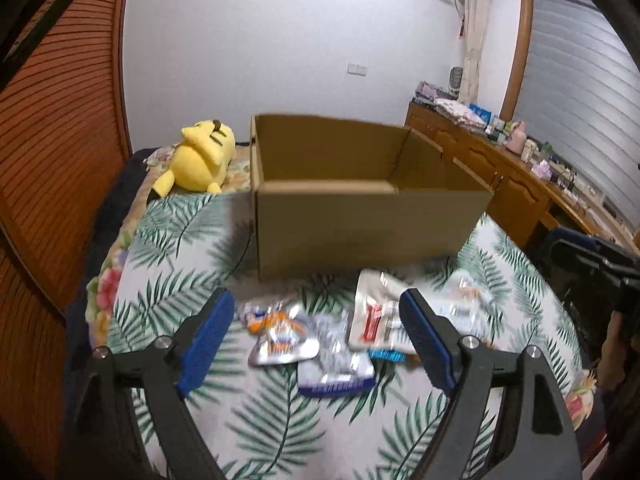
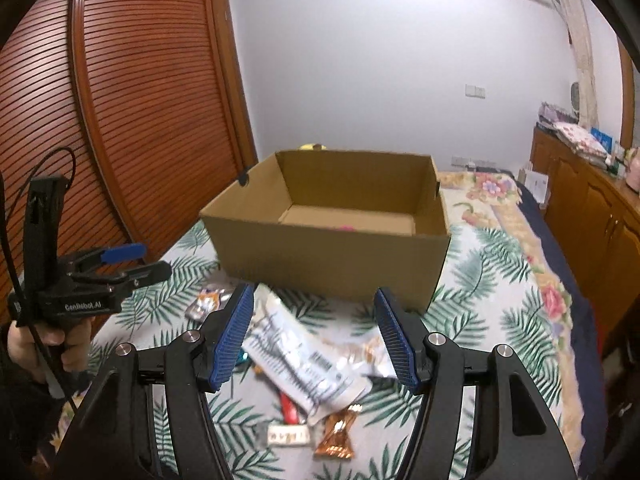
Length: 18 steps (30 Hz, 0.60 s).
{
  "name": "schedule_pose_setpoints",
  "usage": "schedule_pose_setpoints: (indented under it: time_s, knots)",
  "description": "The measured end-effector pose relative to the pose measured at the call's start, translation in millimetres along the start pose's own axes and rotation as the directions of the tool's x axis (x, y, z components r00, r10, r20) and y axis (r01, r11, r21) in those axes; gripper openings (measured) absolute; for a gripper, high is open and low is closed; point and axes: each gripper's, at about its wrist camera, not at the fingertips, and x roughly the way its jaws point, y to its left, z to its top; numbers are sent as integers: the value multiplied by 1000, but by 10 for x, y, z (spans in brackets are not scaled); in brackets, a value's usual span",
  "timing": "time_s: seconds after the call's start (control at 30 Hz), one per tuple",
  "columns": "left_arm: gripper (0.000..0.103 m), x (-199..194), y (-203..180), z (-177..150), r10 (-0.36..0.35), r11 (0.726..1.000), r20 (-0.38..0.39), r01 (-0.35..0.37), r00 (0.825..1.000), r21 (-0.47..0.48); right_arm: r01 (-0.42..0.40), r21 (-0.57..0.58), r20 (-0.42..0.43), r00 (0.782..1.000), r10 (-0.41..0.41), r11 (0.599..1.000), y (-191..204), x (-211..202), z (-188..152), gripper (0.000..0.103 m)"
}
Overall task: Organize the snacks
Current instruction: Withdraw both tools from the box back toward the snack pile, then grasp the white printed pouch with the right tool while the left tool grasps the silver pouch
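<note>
— Both tongs are being held open over the bed, and nothing is being gripped. On the left tongs (image 1: 318,330) the blue pads (image 1: 208,344) are spread wide; on the right tongs (image 2: 314,338) the gap is somewhat narrower.

— Where are the snacks being kept for now?

— A loose pile of packets is lying on the leaf-print sheet (image 1: 280,432), just in front of the cardboard box (image 1: 360,216). From the left wrist, an orange and silver packet (image 1: 280,338) is being framed between the open pads, with a blue-edged packet (image 1: 338,372) overlapping it. From the right wrist, a long silver packet (image 2: 304,364) is lying slantwise between the pads, and a copper-wrapped sweet (image 2: 338,434) is sitting nearer the camera.

— Is anything being stored in the box yet?

— Something pink (image 2: 346,227) is just showing on its floor; the rest is hidden by the near wall.

— How is the pick best done?

— Probably one packet is being singled out at a time. A flat foil packet is likely better pinched by an edge, since overlapping neighbours may be dragged along. Both views are being blurred, so contact cannot be judged.
</note>
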Motion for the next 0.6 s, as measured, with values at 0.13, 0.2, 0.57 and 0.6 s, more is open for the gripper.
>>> schedule_pose_setpoints:
  time_s: [0.13, 0.2, 0.57, 0.6]
  knots:
    - [85, 51, 7, -204, 3, 1000, -32, -3, 999, 7, 3, -5, -41, 999, -4, 1000, 21, 107, -124, 64]
    - [85, 90, 0, -275, 2, 1000, -45, -1, 999, 12, 2, -8, -62, 998, -3, 1000, 26, 185, -175, 64]
    - [85, 387, 84, -539, 10, 1000, -90, -8, 996, 22, -16, -18, -158, 987, 13, 1000, 64, 605, -414, 64]
    - [85, 410, 91, -554, 10, 1000, -92, -8, 996, 24, -19, -22, -162, 987, 15, 1000, 76, 628, -424, 64]
